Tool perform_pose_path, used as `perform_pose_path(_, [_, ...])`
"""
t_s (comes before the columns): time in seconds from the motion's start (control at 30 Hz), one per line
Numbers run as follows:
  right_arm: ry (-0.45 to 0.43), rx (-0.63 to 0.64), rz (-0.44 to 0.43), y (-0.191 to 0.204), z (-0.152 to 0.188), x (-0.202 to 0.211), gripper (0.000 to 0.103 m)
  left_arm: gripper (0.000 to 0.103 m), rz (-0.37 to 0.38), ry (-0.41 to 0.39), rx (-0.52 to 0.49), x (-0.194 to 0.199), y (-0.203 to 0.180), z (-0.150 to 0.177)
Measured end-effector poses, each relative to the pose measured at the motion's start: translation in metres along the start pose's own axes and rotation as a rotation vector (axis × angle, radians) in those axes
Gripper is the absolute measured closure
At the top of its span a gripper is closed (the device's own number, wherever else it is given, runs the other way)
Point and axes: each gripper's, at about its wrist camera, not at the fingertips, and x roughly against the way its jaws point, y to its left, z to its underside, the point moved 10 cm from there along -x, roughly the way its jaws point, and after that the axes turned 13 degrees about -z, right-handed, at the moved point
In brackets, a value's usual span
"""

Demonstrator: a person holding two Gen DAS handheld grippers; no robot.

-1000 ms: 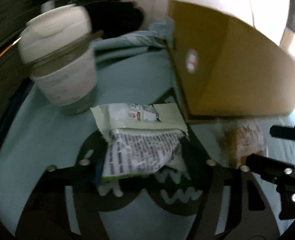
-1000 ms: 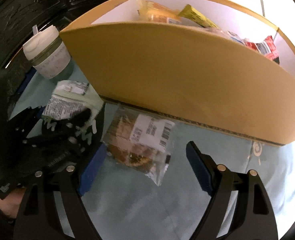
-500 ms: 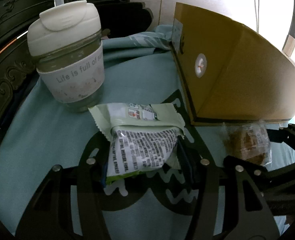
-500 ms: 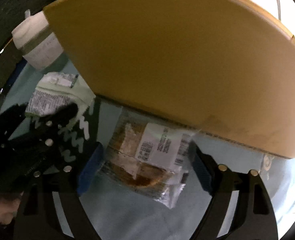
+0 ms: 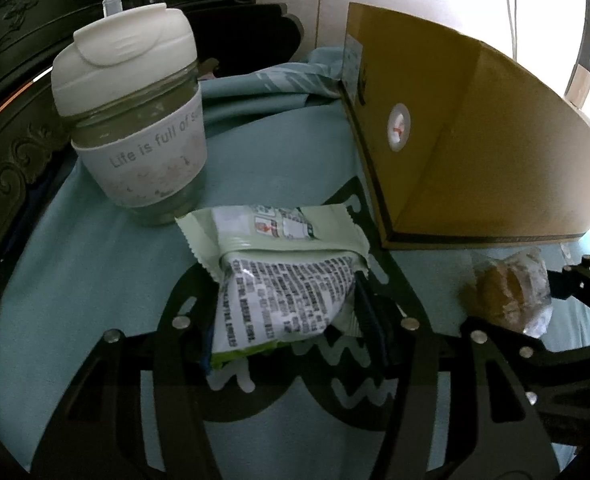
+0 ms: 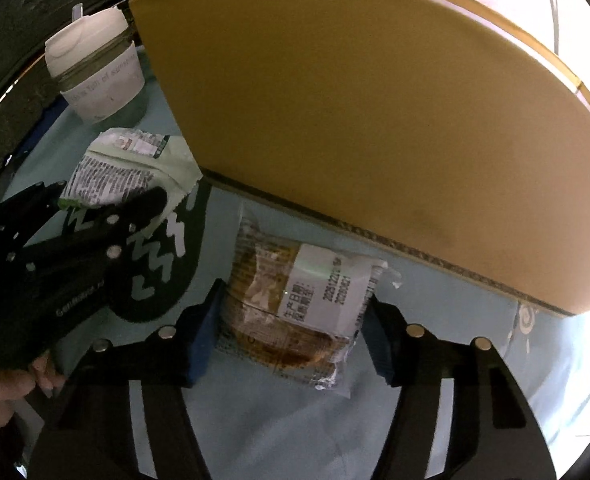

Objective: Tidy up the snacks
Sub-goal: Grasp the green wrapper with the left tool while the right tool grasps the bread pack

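With my left gripper [image 5: 283,320] clamped on the pale-green foil snack packet [image 5: 279,280] and my right gripper [image 6: 291,332] just closing around the clear-wrapped brown pastry [image 6: 291,312] on the teal cloth [image 6: 435,400], both need lifting into the tan cardboard box [image 6: 355,120] behind.

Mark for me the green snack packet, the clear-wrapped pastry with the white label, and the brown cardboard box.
green snack packet [image 5: 283,280], left wrist view, on its printed back panel.
clear-wrapped pastry with the white label [image 6: 295,312], right wrist view, on the wrapper beside the label.
brown cardboard box [image 6: 355,128], right wrist view, on its near wall.
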Motion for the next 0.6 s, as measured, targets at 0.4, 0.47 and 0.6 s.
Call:
perform_pose_path(0.4, [-0.006,-0.03,-0.023,0.001,0.028,0.01,0.042,0.082,0.013,-0.02,-0.048,0.007,-0.012,0.002])
perform_pose_path(0.47, [-0.002,-0.029,-0.026,0.0,0.03,0.009,0.042,0.076,0.016,-0.016,-0.041,0.006,-0.012,0.0])
perform_pose_path(0.6, [0.007,-0.018,-0.028,0.001,0.027,0.006,0.041,0.011,-0.003,-0.018,-0.024,0.005,-0.009,-0.004])
